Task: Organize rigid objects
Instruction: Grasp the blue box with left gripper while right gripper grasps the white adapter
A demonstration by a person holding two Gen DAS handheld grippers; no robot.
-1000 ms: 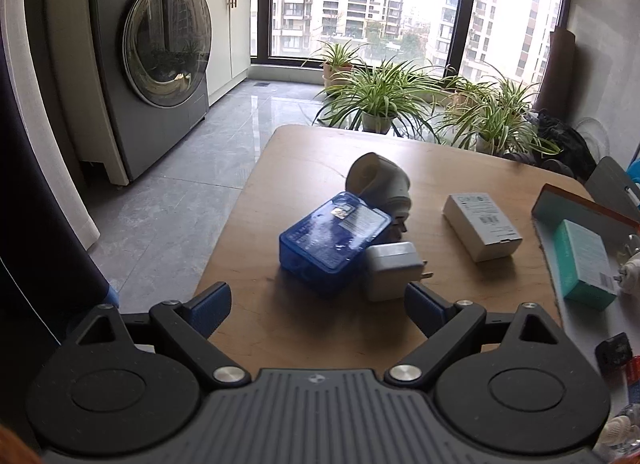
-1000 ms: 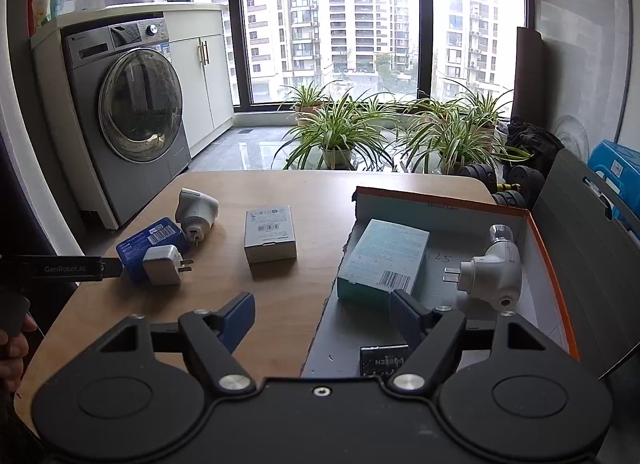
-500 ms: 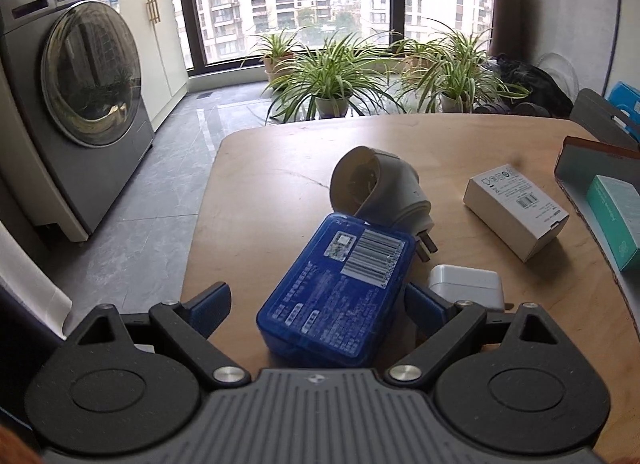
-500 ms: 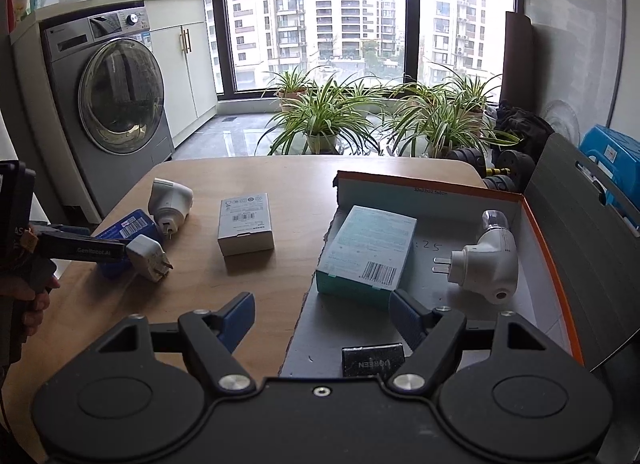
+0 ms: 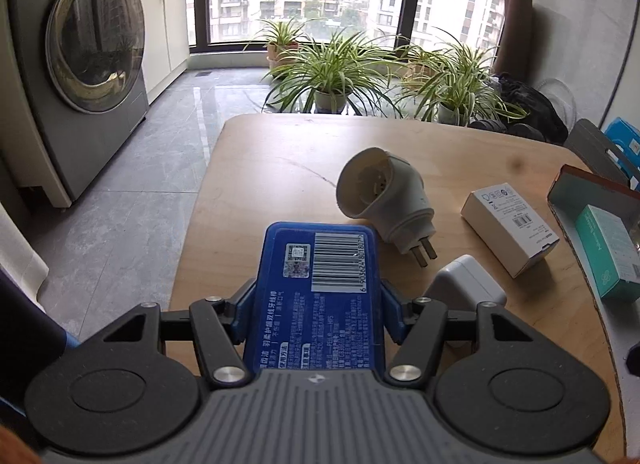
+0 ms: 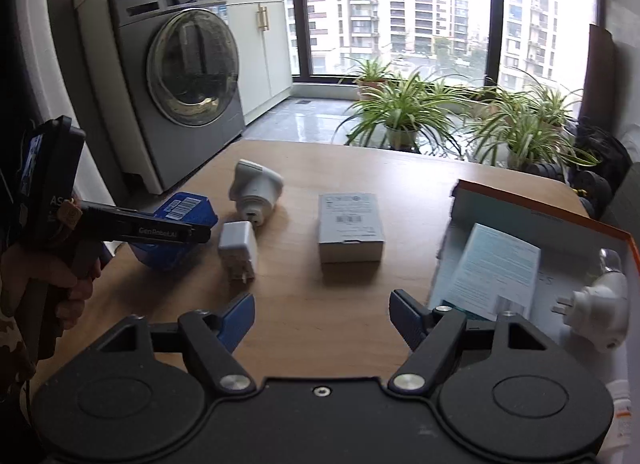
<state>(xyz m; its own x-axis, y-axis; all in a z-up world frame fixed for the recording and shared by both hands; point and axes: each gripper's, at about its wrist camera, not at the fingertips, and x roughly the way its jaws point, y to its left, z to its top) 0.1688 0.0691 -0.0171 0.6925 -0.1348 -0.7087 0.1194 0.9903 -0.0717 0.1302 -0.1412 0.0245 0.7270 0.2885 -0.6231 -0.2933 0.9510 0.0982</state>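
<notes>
Wooden table (image 5: 280, 168), left gripper (image 5: 316, 314) just closed on blue box (image 5: 320, 292)

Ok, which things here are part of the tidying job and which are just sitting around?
Part of the job: blue case in the left gripper, whose jaws have just been closing onto it; white charger; round plug adapter; white box; orange-edged box.

Just around: washing machine; potted plants.

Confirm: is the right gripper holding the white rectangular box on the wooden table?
No, the right gripper is open and the white rectangular box lies beyond its fingertips.
</notes>
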